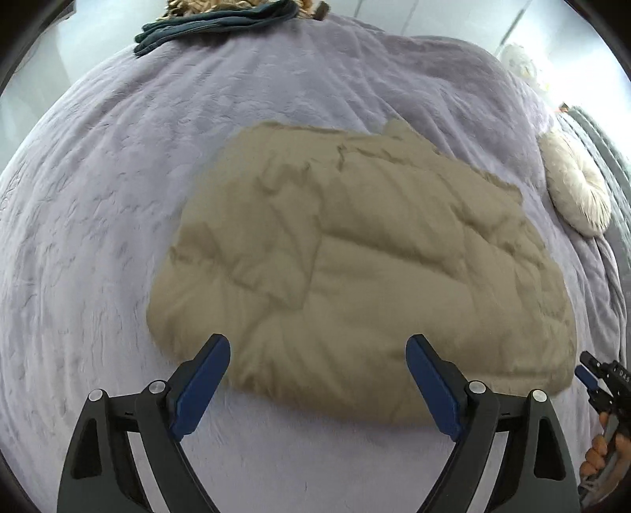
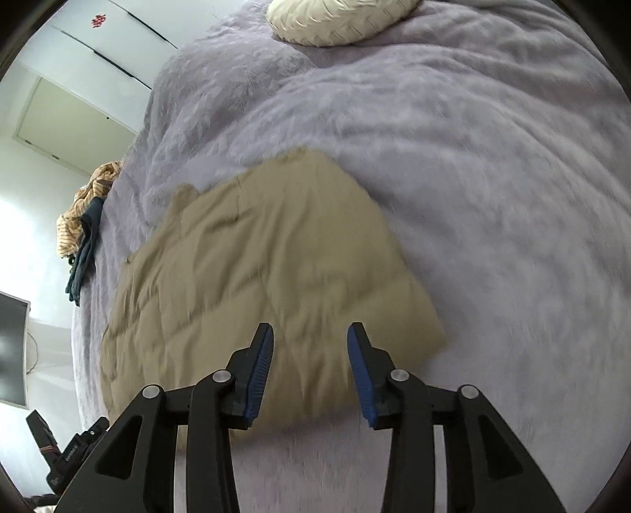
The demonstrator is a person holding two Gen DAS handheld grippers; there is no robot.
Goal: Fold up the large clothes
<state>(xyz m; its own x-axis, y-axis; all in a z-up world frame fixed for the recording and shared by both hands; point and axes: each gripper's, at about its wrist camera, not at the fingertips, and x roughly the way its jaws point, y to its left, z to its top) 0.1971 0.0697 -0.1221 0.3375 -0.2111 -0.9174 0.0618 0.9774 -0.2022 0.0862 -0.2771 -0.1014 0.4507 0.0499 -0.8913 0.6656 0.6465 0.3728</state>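
left gripper (image 1: 318, 351) spread wide and empty, right gripper (image 2: 310, 339) partly open, also empty, nothing blocking either, cream pillow (image 1: 575, 189) far off to the right, dark clothes pile (image 1: 213, 23) at the bed's far edge, and the folded tan garment (image 1: 355, 252) flat on the lavender blanket (image 1: 98, 197) just below both.

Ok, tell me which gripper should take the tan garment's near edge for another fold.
Probably the left gripper. It is open wide and nothing is between its fingers, with the tan garment's near edge right below. The right gripper, also open, sits nearer the garment's right corner on the lilac blanket.
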